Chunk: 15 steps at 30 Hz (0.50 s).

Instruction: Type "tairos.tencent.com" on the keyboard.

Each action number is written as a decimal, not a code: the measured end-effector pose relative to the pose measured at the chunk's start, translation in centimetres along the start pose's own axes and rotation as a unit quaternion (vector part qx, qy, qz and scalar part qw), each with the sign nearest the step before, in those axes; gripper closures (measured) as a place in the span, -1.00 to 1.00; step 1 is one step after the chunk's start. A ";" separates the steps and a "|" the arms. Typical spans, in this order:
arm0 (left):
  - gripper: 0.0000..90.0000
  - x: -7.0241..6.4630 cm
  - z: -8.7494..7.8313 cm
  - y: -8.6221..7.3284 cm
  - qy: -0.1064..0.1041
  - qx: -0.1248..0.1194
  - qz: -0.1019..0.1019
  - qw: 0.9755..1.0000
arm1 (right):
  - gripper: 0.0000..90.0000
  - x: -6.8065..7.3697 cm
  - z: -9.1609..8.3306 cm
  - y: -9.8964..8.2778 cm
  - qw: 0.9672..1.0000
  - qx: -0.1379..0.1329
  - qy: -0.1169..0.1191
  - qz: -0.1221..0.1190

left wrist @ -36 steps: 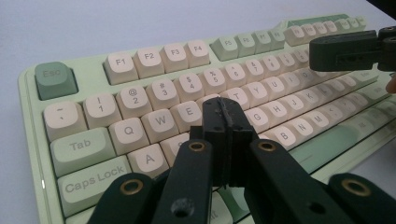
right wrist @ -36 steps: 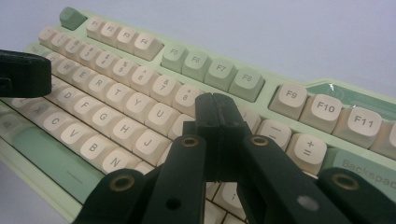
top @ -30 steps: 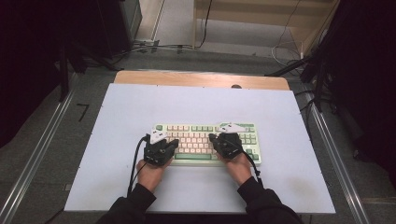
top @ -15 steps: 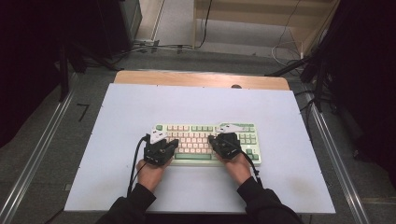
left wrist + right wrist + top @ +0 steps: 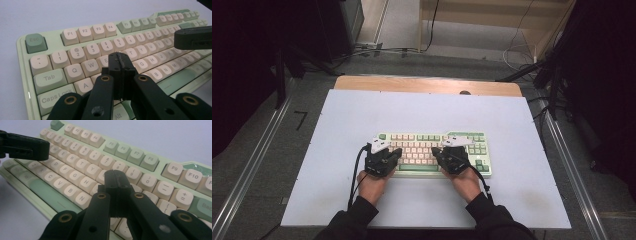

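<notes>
A pale green keyboard (image 5: pixel 472 140) with cream and green keys lies on the white table top (image 5: pixel 422 110), near its front middle. My left gripper (image 5: pixel 388 151) hovers over the keyboard's left half, jaws shut with nothing between them; its tips (image 5: pixel 120 60) sit above the letter keys right of W (image 5: pixel 90 65). Over the right half my right gripper (image 5: pixel 443 151) is shut and empty too, its tips (image 5: pixel 115 177) above the keys around the 9 key (image 5: pixel 131 173). Each gripper view also catches the other gripper's black jaw (image 5: pixel 193 38) (image 5: pixel 25 147) at its edge.
The white table top has bare surface left, right and behind the keyboard. A wooden strip (image 5: pixel 427 84) runs along its far edge. Metal rails (image 5: pixel 257 160) flank the table on the floor, and cables (image 5: pixel 377 50) lie beyond it.
</notes>
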<state>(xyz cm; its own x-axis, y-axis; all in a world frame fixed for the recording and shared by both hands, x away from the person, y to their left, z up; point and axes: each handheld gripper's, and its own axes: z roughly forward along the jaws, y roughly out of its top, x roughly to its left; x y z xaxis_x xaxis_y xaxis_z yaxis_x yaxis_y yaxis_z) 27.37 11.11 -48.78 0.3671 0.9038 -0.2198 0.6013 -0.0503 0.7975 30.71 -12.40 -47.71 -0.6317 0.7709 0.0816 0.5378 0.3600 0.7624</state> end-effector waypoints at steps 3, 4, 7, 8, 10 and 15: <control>1.00 0.0 -0.1 0.0 0.000 0.000 0.000 1.000 | 0.95 0.1 -0.1 0.0 1.000 -0.001 0.002 -0.001; 1.00 0.0 -0.1 0.0 0.000 -0.001 0.000 1.000 | 0.95 0.2 -0.2 -0.1 1.000 0.000 0.003 -0.003; 1.00 0.0 -0.1 0.0 0.000 -0.002 -0.001 1.000 | 0.95 0.3 -0.2 -0.1 1.000 0.000 0.005 -0.004; 1.00 0.0 -0.1 0.0 0.000 -0.002 -0.001 1.000 | 0.95 0.4 -0.2 -0.1 1.000 0.001 0.006 -0.006; 1.00 0.1 -0.1 0.0 0.000 -0.002 -0.001 1.000 | 0.95 0.5 -0.2 -0.2 1.000 0.003 0.007 -0.007; 1.00 0.1 0.0 0.0 0.001 -0.001 -0.001 1.000 | 0.95 1.0 0.1 -0.5 1.000 0.009 0.009 -0.012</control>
<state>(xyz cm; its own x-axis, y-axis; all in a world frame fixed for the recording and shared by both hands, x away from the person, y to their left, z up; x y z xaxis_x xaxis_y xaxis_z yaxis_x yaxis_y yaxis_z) 27.40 11.25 -48.79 0.3639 0.9051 -0.2201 0.6007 -0.0475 0.7980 29.88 -11.80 -48.09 -0.6543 0.7524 0.0760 0.5329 0.3874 0.7523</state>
